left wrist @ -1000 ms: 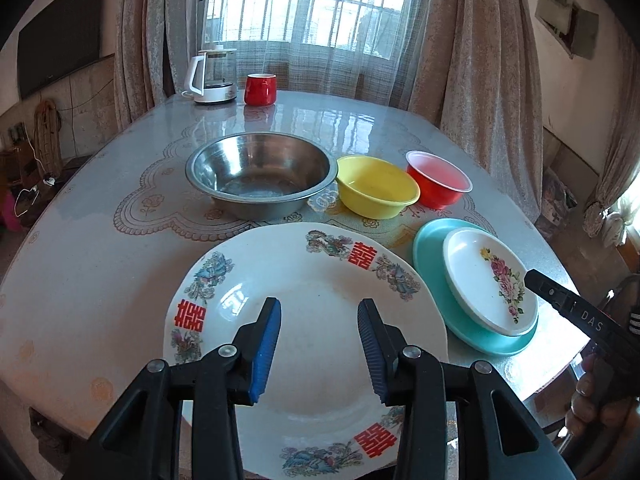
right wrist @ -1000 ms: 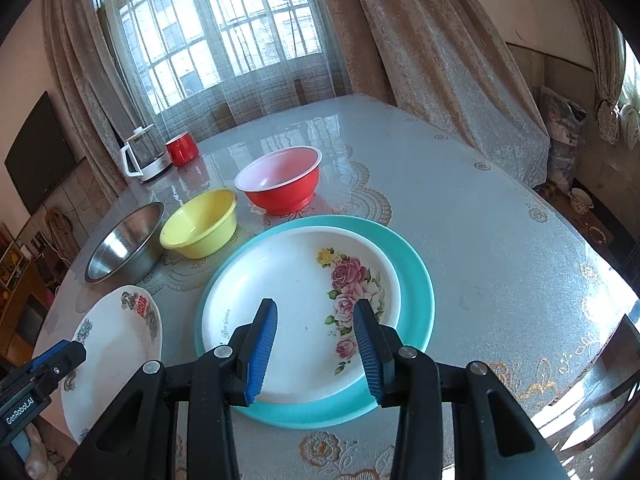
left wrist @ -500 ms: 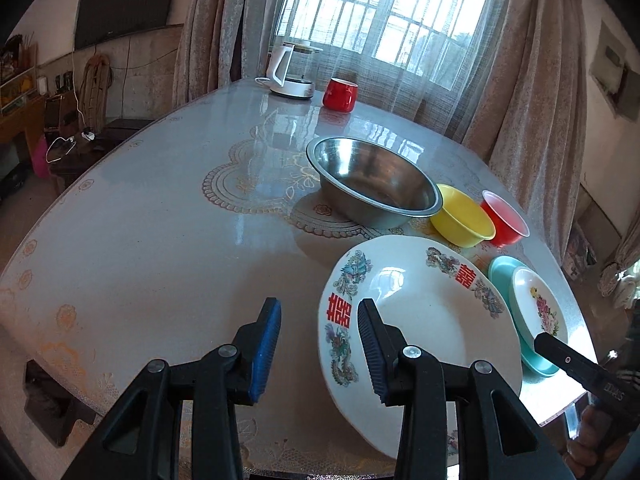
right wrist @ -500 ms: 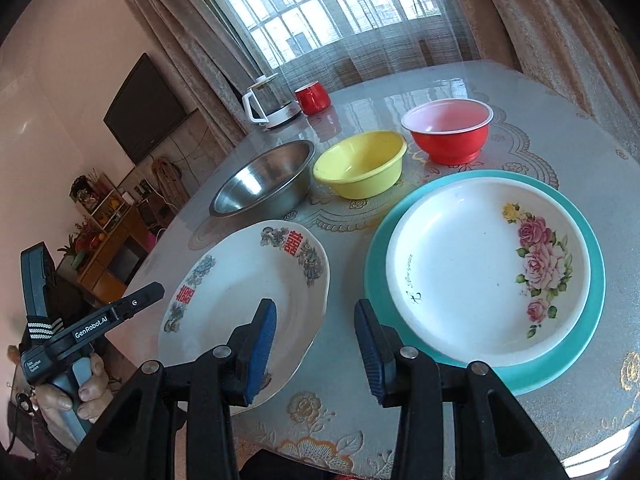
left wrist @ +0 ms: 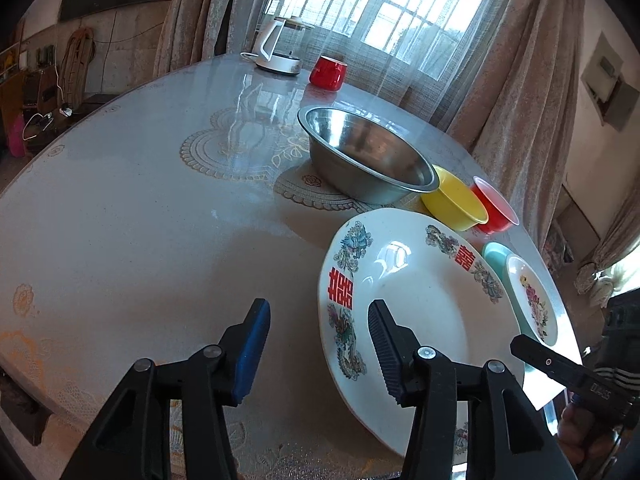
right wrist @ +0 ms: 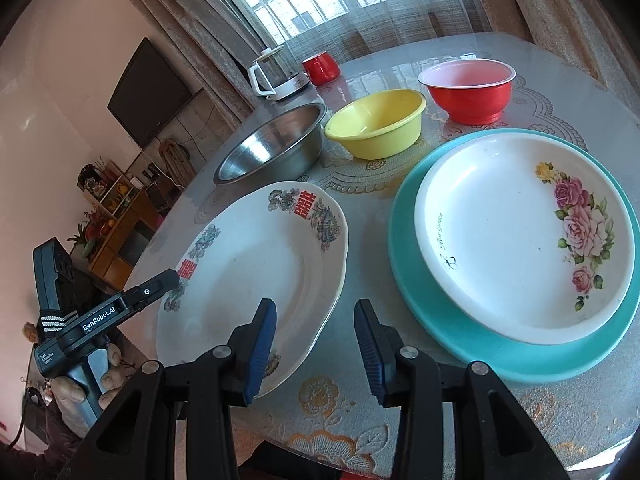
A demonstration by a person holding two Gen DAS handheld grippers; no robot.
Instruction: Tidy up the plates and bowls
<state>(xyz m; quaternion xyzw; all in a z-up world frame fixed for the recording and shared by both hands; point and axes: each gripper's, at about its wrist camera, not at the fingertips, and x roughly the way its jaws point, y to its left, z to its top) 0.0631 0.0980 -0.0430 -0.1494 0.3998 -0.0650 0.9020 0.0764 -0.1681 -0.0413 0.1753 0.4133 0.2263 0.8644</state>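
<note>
A round glossy counter [right wrist: 540, 392] by a curtained window [left wrist: 384, 12] bears the dragon plate [right wrist: 256, 264]. Left tongs [left wrist: 316, 344] are opening over its left rim; right tongs [right wrist: 316, 340] hang apart, empty, over its right rim.

Steel bowl [left wrist: 366, 156] brushed metal; yellow bowl [right wrist: 376, 124] matt plastic; patterned plate [right wrist: 256, 264] glossy glazed; table [left wrist: 140, 208] glossy.

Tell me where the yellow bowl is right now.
In the right wrist view, the yellow bowl sits mid-table between the steel bowl and the red bowl.
</note>
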